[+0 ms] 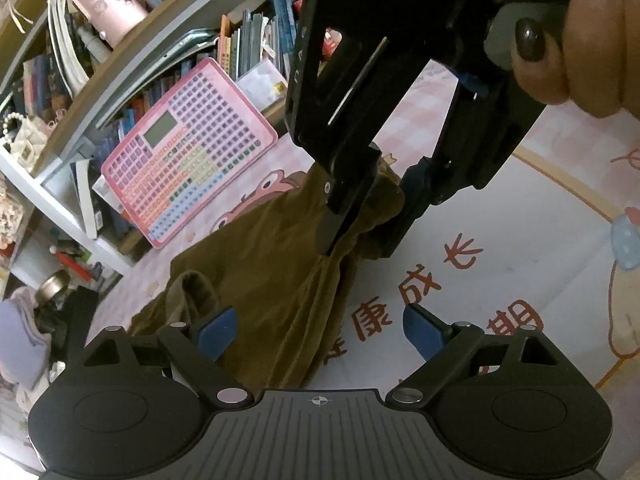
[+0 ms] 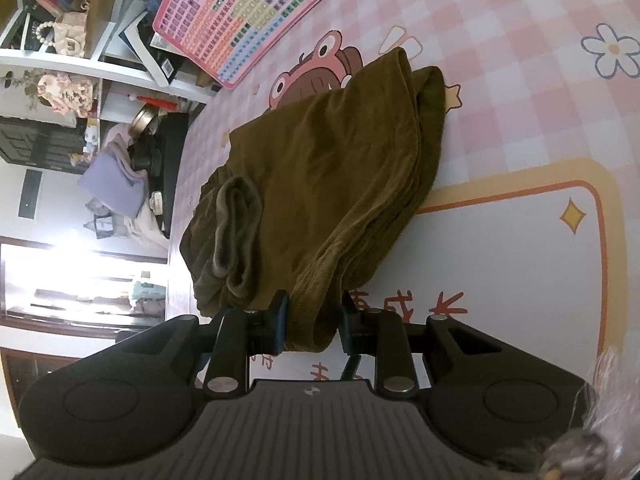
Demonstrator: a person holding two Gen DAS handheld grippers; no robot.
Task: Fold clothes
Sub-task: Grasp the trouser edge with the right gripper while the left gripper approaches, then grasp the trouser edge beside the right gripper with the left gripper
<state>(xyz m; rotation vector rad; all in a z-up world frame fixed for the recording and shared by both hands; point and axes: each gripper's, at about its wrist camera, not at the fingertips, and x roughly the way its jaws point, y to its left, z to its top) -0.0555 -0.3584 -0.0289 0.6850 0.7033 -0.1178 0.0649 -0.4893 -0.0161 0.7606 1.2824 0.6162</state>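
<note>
Reading 成长, mat beside garment

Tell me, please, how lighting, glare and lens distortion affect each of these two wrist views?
Left wrist view: fisheye bends the shelves into arcs; light is dim and even, the olive garment is readable, and the hand at the top right is soft. Right wrist view: a bright window at the left blows out to white glare; the table mat curves toward the edges.
</note>
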